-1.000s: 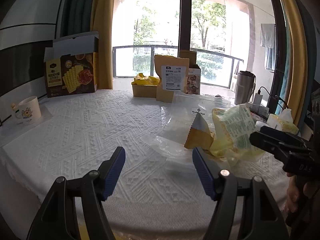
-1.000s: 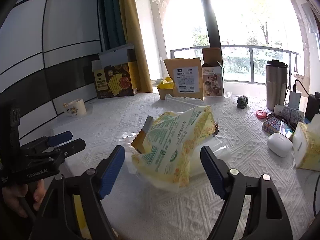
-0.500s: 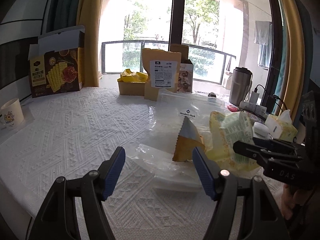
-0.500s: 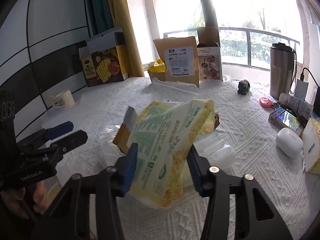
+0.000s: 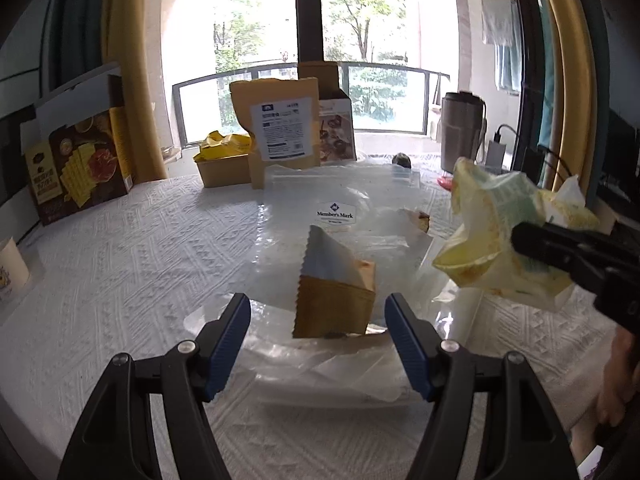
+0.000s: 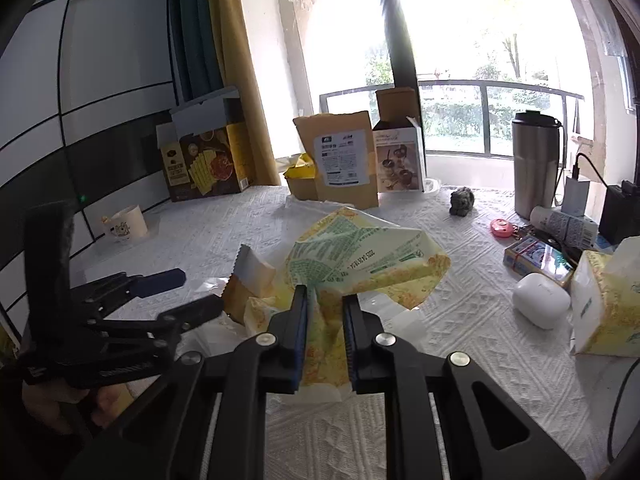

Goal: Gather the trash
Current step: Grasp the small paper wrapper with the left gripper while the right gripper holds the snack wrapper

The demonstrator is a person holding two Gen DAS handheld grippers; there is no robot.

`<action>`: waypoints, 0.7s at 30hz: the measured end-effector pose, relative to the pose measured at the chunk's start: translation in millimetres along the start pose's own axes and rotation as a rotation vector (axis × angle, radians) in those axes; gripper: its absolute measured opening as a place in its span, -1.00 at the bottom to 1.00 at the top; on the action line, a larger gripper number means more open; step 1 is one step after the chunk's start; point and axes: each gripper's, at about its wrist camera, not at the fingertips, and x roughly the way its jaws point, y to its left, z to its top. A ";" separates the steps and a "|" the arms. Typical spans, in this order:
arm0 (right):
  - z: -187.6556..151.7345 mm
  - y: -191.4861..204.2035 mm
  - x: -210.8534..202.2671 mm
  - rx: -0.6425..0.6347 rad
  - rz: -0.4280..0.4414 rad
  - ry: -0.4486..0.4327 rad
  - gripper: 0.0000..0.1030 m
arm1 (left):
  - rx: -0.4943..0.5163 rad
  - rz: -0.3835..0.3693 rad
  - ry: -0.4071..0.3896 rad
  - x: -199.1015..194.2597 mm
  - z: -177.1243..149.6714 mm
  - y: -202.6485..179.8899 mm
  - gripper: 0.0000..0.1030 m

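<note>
Left view: the left claw [image 5: 318, 320] has slid up to the small brown packet [image 5: 334, 300] in the middle, which sits on clear plastic bags [image 5: 340, 216]. Its jaws are wide apart, holding nothing. At the right edge, the yellow wrapper [image 5: 500, 236] hangs lifted.

Right view: the right claw [image 6: 324, 332] has just squeezed shut on the yellow wrapper [image 6: 360, 264] at lower middle. One piece of trash looks caught. It points slightly down.

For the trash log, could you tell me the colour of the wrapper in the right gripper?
Pale yellow with green print; the wrapper shows best in the right wrist view.
</note>
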 end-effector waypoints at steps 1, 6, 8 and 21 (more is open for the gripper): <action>-0.3 -2.4 -1.4 0.002 -0.005 -0.001 -0.71 | 0.000 -0.002 0.005 3.7 1.7 -1.5 0.36; -3.4 -12.5 -3.4 0.011 -0.024 0.004 -0.71 | 0.029 0.005 0.031 22.5 10.0 -10.1 0.36; -5.3 -16.4 -4.2 0.015 -0.031 0.006 -0.71 | 0.052 0.009 0.034 28.1 12.6 -14.9 0.36; -8.8 -15.9 -7.4 0.034 -0.052 0.004 -0.71 | 0.040 -0.046 0.010 29.8 11.2 -9.2 -0.44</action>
